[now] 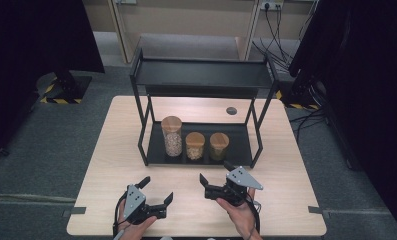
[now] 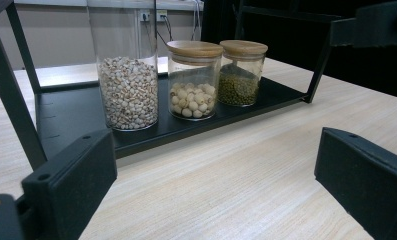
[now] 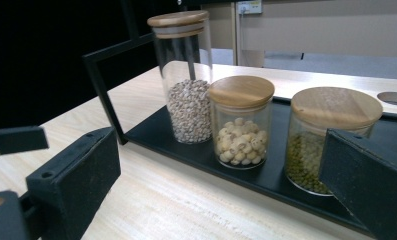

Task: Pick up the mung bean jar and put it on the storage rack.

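Both claws sit lowest in the high view, jaws spread, gripping nothing: left claw (image 1: 157,191) at bottom centre-left, right claw (image 1: 215,175) just right of it. Right claw is nearest the short glass jar of green beans with a wooden lid (image 1: 219,146), mid-frame on the lower tray of the black metal two-tier rack (image 1: 203,75). Left of it: short glass jar of pale round seeds (image 1: 195,145), then tall glass jar of small beige grains (image 1: 172,136). Jars stand near each other but apart. Risk: smooth round glass may slip in the jaws, and a wide approach may knock the neighbouring jar or the rack post. Light woodgrain bench (image 1: 111,165), matte.
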Tool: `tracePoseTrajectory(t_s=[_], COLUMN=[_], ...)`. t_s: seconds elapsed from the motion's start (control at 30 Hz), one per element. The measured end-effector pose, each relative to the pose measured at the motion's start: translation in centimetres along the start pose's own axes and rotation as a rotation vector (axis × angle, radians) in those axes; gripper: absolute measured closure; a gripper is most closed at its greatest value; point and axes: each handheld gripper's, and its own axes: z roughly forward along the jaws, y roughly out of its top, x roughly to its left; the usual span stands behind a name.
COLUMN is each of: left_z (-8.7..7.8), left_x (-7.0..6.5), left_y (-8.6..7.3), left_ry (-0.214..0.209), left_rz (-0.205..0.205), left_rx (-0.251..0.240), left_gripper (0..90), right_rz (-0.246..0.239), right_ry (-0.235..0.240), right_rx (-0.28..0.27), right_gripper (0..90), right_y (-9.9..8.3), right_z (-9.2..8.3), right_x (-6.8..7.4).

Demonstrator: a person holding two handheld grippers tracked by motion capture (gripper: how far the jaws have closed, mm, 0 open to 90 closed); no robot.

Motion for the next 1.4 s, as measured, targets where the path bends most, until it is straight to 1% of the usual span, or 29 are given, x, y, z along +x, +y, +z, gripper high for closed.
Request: tracePoseTrajectory(t_s=[0.13, 0.23, 0.5, 0.67, 0.87, 1.1, 1.2, 1.27, 1.4], left_z=[0.0, 0.0, 0.1, 0.1, 0.1, 0.0, 0.0, 0.1, 0.0], left_x=[0.0, 0.0, 0.1, 0.1, 0.2, 0.2, 0.1, 0.1, 0.1], left_y=[0.0, 0.0, 0.0, 0.0, 0.0, 0.0, 0.0, 0.0, -0.1], left_ry=[0.001, 0.001, 0.003, 0.005, 0.009, 0.006, 0.006, 0.006, 0.01], left_rz=[0.0, -0.001, -0.004, -0.008, -0.011, -0.01, -0.003, 0.003, 0.001], left_rx=[0.001, 0.0, 0.002, 0.001, -0.002, -0.004, -0.003, 0.0, 0.001], left_gripper=[2.7, 2.7, 2.7, 2.7, 2.7, 2.7, 2.7, 2.8, 2.7], right_rz=[-0.018, -0.02, -0.037, -0.045, -0.043, -0.038, -0.034, -0.034, -0.038], right_ry=[0.012, 0.025, 0.039, 0.051, 0.065, 0.068, 0.063, 0.062, 0.06], right_rx=[0.002, 0.007, 0.003, 0.014, 0.027, 0.042, 0.045, 0.042, 0.034], right_gripper=[3.5, 3.5, 3.6, 3.6, 3.6, 3.6, 3.7, 3.7, 3.7], right_y=[-0.5, -0.8, -1.7, -2.3, -3.0, -3.4, -3.5, -3.5, -3.5], right_z=[-0.3, -0.6, -1.4, -1.3, -1.1, -0.9, -0.9, -0.9, -1.1], right_x=[0.3, 0.4, 0.8, 0.9, 0.8, 0.6, 0.6, 0.6, 0.7])
